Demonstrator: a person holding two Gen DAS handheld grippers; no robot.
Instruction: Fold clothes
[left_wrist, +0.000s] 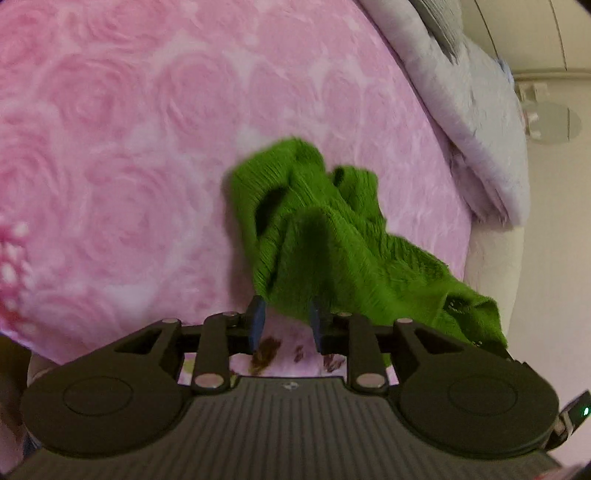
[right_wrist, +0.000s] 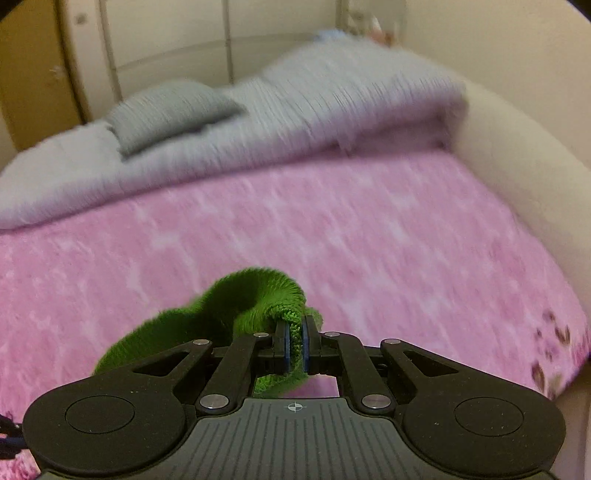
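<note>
The right gripper (right_wrist: 294, 341) clenched the crumpled green knit garment's (left_wrist: 314, 236) ribbed edge (frame centre); the left gripper's (left_wrist: 286, 325) fingers stood parted over rose-embossed pink bedspread (left_wrist: 110, 147).

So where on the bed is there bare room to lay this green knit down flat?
The pink rose blanket lies bare left of the green knit, and ahead up to the grey duvet. It is crowded along that duvet and its grey pillow.

open pink bedspread (right_wrist: 369, 240), grey duvet (right_wrist: 295, 122) bunched behind
</note>
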